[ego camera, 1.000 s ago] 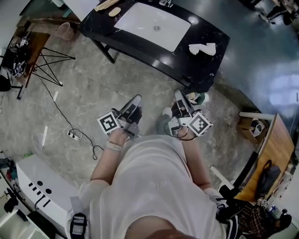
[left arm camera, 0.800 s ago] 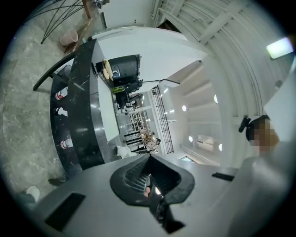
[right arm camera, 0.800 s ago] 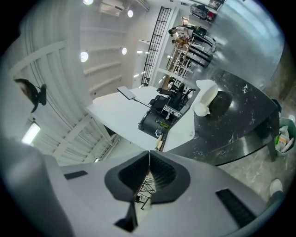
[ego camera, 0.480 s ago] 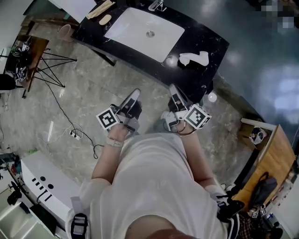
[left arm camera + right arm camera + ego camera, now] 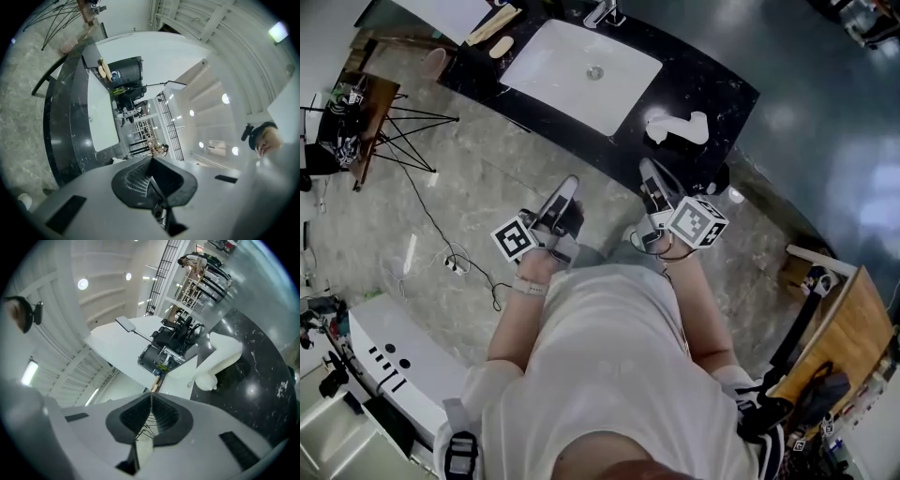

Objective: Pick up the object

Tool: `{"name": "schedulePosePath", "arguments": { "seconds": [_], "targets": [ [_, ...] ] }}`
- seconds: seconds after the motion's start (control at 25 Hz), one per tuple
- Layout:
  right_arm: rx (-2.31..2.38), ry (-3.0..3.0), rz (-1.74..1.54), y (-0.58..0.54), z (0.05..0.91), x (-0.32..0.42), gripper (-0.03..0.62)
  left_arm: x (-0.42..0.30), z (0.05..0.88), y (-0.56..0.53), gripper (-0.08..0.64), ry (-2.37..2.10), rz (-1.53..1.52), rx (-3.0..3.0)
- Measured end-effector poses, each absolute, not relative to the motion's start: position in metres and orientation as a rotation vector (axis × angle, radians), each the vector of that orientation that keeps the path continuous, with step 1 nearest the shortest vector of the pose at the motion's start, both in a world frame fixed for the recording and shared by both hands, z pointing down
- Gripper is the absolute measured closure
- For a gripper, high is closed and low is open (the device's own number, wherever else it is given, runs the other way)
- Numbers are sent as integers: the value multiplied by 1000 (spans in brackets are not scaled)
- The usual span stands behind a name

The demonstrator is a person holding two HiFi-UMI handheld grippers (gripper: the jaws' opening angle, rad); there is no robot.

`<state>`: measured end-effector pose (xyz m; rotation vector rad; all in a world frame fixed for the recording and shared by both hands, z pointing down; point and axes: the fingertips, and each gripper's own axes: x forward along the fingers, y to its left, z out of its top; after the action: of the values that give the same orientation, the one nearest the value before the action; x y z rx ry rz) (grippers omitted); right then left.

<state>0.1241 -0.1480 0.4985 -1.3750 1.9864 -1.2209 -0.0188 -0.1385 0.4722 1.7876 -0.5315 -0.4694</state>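
A: Where was the white object (image 5: pixel 675 128)?
B: It lay on the black table (image 5: pixel 717 89), near its right end, just right of the sink (image 5: pixel 581 75) and not touching it.
A: And the right hand-held gripper (image 5: pixel 648 169)?
B: Its jaws were pressed together with nothing between them. It was by the table's near edge, apart from the object.
A: The left hand-held gripper (image 5: pixel 570 185)?
B: Also closed and empty, held over the floor (image 5: pixel 441 187) off the near edge, in front of the sink.
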Motion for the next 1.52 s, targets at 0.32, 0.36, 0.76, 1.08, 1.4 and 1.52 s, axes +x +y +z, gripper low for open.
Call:
{"name": "schedulePosePath", "arguments": {
  "seconds": [0.32, 0.36, 0.76, 1.08, 1.4, 1.52],
  "targets": [
    [-1596, 2058, -1136, -167, 515, 157, 569, -32, 486, -141, 554, -576, -484, 1731],
    [-1625, 2058, -1124, -168, 517, 161, 569, -35, 485, -142, 554, -580, -488, 1731],
    [-2001, 2013, -950, -180, 525, 217, 568, -70, 489, -134, 554, -631, -503, 1695],
    [-2407, 1992, -677, -215, 516, 284, 525, -100, 488, -137, 554, -678, -528, 1695],
    [-2513, 2053, -740, -252, 544, 296, 360, -128, 488, -139, 554, -746, -576, 1674],
    [-2541, 2102, -816, -264, 564, 299, 333, -135, 489, -138, 554, -774, -587, 1667]
  ]
}}
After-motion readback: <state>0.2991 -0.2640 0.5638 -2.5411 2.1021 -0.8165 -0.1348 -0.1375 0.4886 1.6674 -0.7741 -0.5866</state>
